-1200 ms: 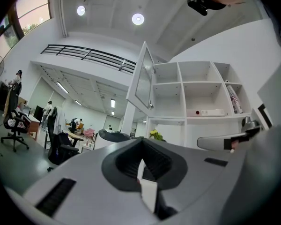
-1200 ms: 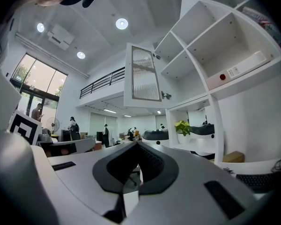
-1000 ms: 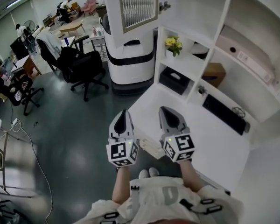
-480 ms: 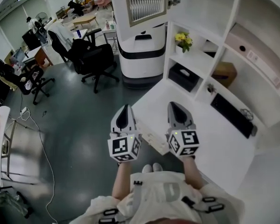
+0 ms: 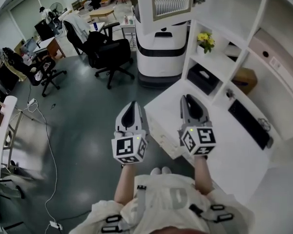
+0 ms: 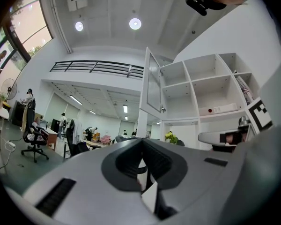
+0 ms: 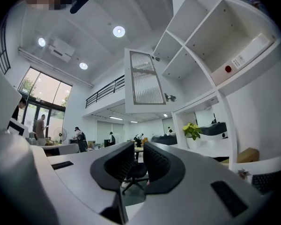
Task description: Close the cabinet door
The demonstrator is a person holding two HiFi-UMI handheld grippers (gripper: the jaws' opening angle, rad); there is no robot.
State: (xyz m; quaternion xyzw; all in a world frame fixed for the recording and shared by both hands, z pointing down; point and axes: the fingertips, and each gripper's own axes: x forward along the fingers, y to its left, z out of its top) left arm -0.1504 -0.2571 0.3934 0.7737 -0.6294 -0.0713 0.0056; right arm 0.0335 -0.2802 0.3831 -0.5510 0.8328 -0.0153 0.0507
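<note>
The cabinet door (image 5: 171,1), white-framed with ribbed glass, hangs open at the top of the head view, its small knob (image 5: 199,0) on the right edge. It also shows ahead and above in the left gripper view (image 6: 153,86) and in the right gripper view (image 7: 147,81). My left gripper (image 5: 132,105) is shut and empty, held over the floor well short of the door. My right gripper (image 5: 189,99) is over the white counter; its jaws have just been opening and stand a narrow slit apart (image 7: 139,161), with nothing between them.
White shelves (image 5: 256,28) hold a yellow flower pot (image 5: 205,39), a black box (image 5: 202,77) and a cardboard box (image 5: 246,79). A keyboard (image 5: 249,123) lies on the counter (image 5: 224,150). A white machine (image 5: 161,48) stands under the door, with office chairs (image 5: 110,52) to its left.
The view has swung, so the door and shelves now sit further right in the picture. Both grippers have risen slightly, still side by side and pointing the same way.
</note>
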